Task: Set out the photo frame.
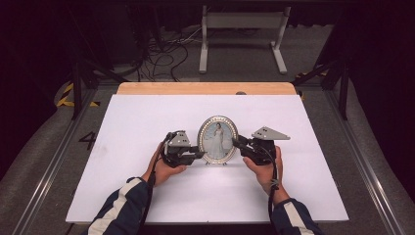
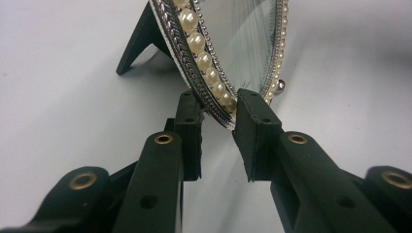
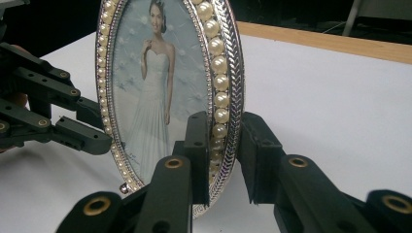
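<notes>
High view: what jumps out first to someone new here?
An oval picture frame with a pearl-studded silver rim stands upright in the middle of the white table, holding a photo of a person in a white gown. The left tool and the right tool clamp its rim from opposite sides. In the left gripper view a dark easel leg props it from behind.

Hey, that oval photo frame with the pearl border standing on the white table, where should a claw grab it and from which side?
Grip the oval frame on its thin pearl-lined rim, low on either side edge, coming in level from the side so one jaw lies on the glass face and one on the back. It stands upright on a rear prop, so its edges are free. The left claw and right claw straddle it that way.
</notes>
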The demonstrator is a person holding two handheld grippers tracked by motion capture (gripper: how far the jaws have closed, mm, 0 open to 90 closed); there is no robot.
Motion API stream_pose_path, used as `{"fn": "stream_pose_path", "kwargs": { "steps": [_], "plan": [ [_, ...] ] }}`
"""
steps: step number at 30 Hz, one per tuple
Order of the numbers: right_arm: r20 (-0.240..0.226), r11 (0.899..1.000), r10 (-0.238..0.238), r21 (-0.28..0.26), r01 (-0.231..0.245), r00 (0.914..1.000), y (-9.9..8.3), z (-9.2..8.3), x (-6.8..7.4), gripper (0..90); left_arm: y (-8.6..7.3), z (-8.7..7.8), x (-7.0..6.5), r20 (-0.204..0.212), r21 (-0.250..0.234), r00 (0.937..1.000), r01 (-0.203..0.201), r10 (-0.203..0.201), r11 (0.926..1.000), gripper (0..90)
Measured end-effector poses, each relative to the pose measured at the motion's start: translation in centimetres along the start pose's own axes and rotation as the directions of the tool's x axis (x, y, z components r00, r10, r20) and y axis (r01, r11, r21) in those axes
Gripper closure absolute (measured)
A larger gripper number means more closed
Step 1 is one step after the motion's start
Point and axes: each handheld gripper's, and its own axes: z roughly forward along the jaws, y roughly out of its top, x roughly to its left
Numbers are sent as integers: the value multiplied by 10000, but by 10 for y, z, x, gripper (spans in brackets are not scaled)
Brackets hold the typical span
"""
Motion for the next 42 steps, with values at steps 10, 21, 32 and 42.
{"fn": "stream_pose_path", "kwargs": {
  "steps": [10,21,32,42],
  "plan": [
    [27,9998,-192,-12,192,9998,1,1,3,744,-1,0,0,-24,137,10000,-73,74,9999,729],
    [147,9997,-240,-2,240,9996,1,1,5,743,-2,0,-1,-62,142,9999,-143,144,9998,728],
    [210,9994,-345,14,345,9992,-2,-2,8,751,0,0,-2,-325,248,9985,-443,451,9987,720],
    [167,9992,-384,99,382,9991,-3,-2,9,756,1,-1,0,-380,249,9983,-423,432,9988,717]
  ]
}}
